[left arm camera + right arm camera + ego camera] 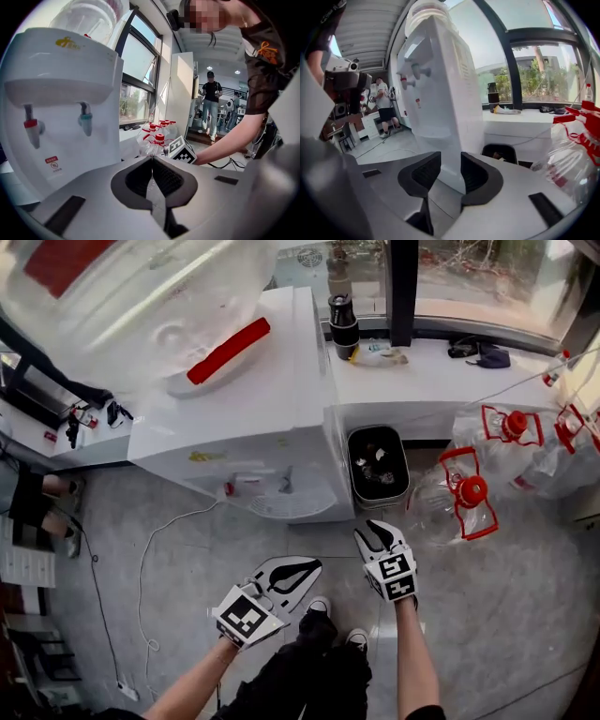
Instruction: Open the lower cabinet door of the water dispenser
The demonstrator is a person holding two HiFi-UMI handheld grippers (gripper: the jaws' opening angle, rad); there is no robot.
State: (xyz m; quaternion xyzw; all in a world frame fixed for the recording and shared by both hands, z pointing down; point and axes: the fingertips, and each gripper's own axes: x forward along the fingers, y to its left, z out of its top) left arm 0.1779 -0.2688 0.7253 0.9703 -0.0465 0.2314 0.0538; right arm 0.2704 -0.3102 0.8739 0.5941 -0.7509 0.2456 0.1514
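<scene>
Right claw point(378, 533) is hovering spread and empty, nearer the water dispenser point(272, 409). Its lower cabinet door point(440, 152) is standing upright just ahead, below the taps. Left claw point(307, 571) (pressed together) is hanging farther back.

Water dispenser point(272, 418): counting one, far centre.
Inverted jug point(122, 296) sitting on top: one.
Taps showing in left gripper view: two, red tap point(32, 129) left, blue tap point(85, 119) right.
Clear red-capped bottles lying right on floor: counting three, near bottle point(441, 507), middle bottle point(478, 437), rightmost bottle point(562, 465).
Bin point(352, 474): one.
Dark flask point(343, 324) standing on far sill: one.
Grippers: two, left gripper point(314, 566), right gripper point(373, 529).
Shoes showing near: two, left shoe point(319, 606), right shoe point(356, 638).
Bystanders standing far: one bystander in black point(211, 105), one bystander in white point(384, 108).
</scene>
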